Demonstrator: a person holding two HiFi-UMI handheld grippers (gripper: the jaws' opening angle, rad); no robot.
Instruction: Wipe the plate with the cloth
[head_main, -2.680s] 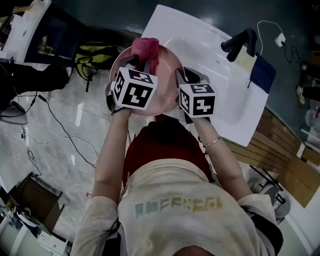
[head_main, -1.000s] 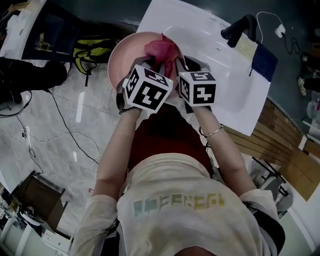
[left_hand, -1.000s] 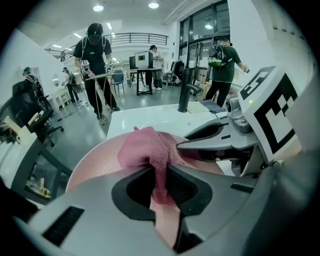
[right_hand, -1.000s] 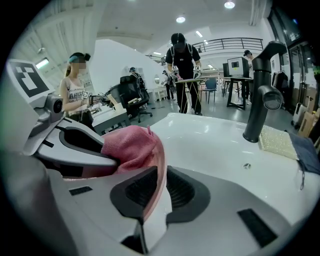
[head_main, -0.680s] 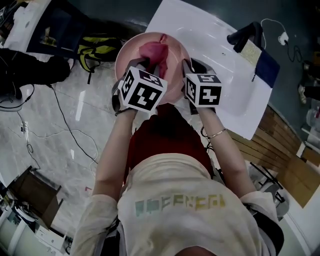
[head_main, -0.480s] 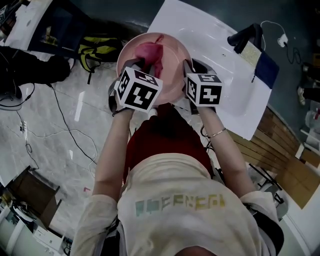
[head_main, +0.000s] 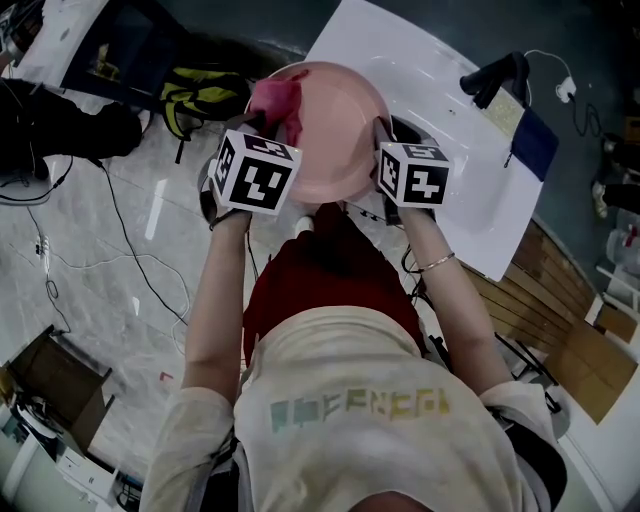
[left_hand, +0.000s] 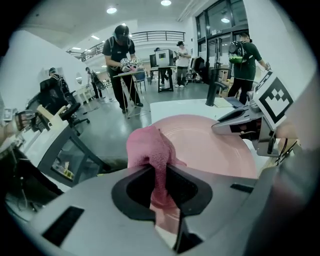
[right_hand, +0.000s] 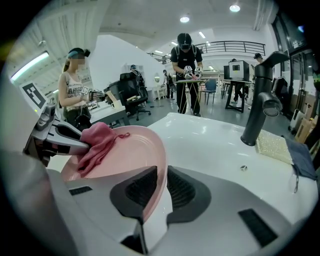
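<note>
The pink plate (head_main: 330, 130) is held up over the left end of the white sink; my right gripper (head_main: 384, 138) is shut on its right rim (right_hand: 159, 170). My left gripper (head_main: 268, 118) is shut on the pink cloth (head_main: 276, 100), which lies bunched against the plate's left part (left_hand: 200, 145). In the left gripper view the cloth (left_hand: 150, 150) rises from between the jaws. In the right gripper view the cloth (right_hand: 97, 145) drapes over the plate's far-left side under the left gripper (right_hand: 60, 137).
The white sink (head_main: 450, 170) has a black faucet (head_main: 495, 78), a sponge (right_hand: 274, 146) and a dark blue cloth (head_main: 532, 143) at its right. A yellow-green backpack (head_main: 195, 98) and cables (head_main: 120, 235) lie on the floor to the left. People stand behind (left_hand: 122, 65).
The cloth and my left gripper have slid from the plate's middle to its left edge. The plate stays held by the right gripper.
</note>
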